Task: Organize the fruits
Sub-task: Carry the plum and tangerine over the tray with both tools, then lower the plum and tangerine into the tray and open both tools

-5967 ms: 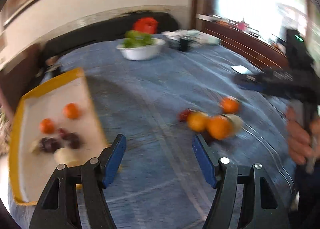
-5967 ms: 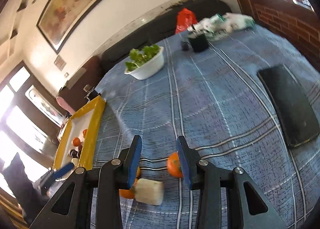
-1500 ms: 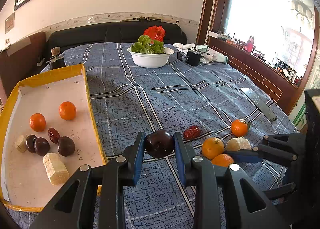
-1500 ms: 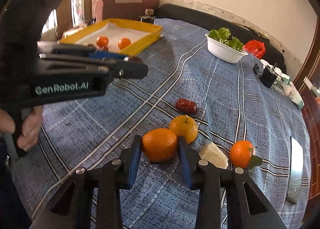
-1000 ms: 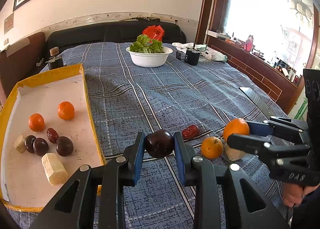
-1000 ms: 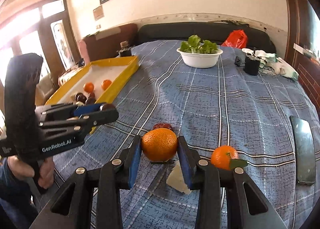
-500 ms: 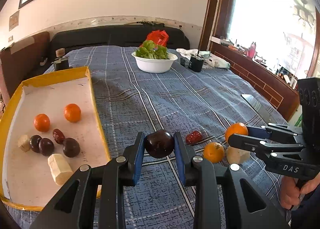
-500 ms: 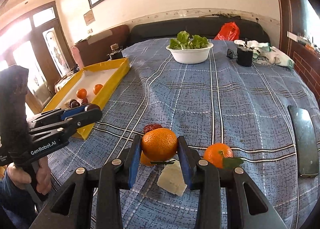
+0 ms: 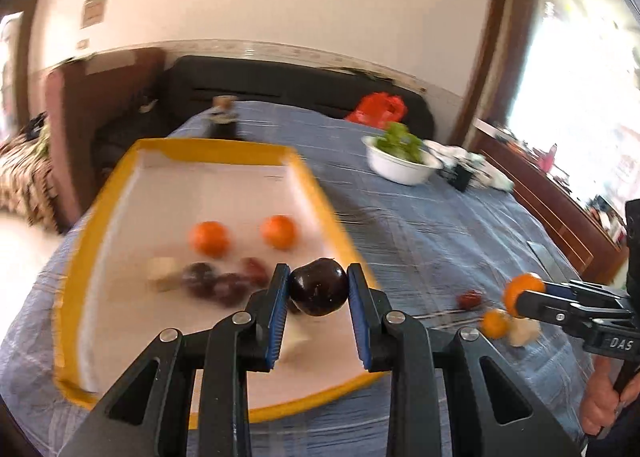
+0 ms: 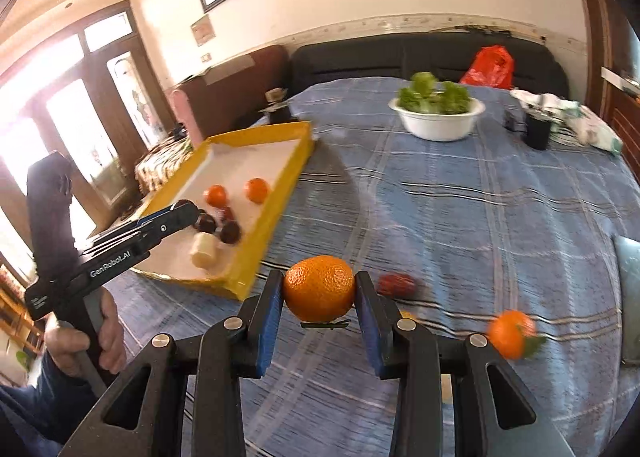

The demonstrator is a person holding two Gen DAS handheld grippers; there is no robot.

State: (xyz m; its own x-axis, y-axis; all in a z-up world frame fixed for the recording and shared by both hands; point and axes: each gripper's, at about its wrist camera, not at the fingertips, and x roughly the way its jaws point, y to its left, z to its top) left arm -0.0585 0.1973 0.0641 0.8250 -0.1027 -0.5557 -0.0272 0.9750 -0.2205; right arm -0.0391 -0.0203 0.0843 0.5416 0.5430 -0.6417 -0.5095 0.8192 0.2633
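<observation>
While both tools carry fruit, sorting judged roughly half done. Left gripper (image 9: 319,291) clamped on dark plum (image 9: 318,291), pads pressing both flanks; held above near right corner of yellow-rimmed tray (image 9: 102,193). Right gripper (image 10: 319,294) clamped on orange (image 10: 319,288), held over blue checked tablecloth (image 10: 460,193), near tray's front corner but not yet over it.

Already in tray, right wrist view: two small oranges (image 10: 216,194) side by side, cluster of dark plums (image 10: 230,232), one pale cut cylinder (image 10: 203,249). Red date among the dark fruit probable in left wrist view; too blurred to confirm.

Left on cloth: red date (image 10: 397,284), leafed tangerine (image 10: 511,334), a second orange fruit (image 9: 495,322) and pale chunk (image 9: 523,331) just beside it. Four pieces to go, plus the two in hand.

Orientation: plum near-round, no clear long axis; faint stem dimple up top, so stem axis judged roughly upright between pads. Orange slightly flattened; short stalk and leaf bit hang below it, so stem end points down, broad axis running pad to pad. Pale cylinder in tray lies on its side, long axis running near-to-far.

White bowl of greens (image 10: 438,119) at far end, well apart, not involved.
</observation>
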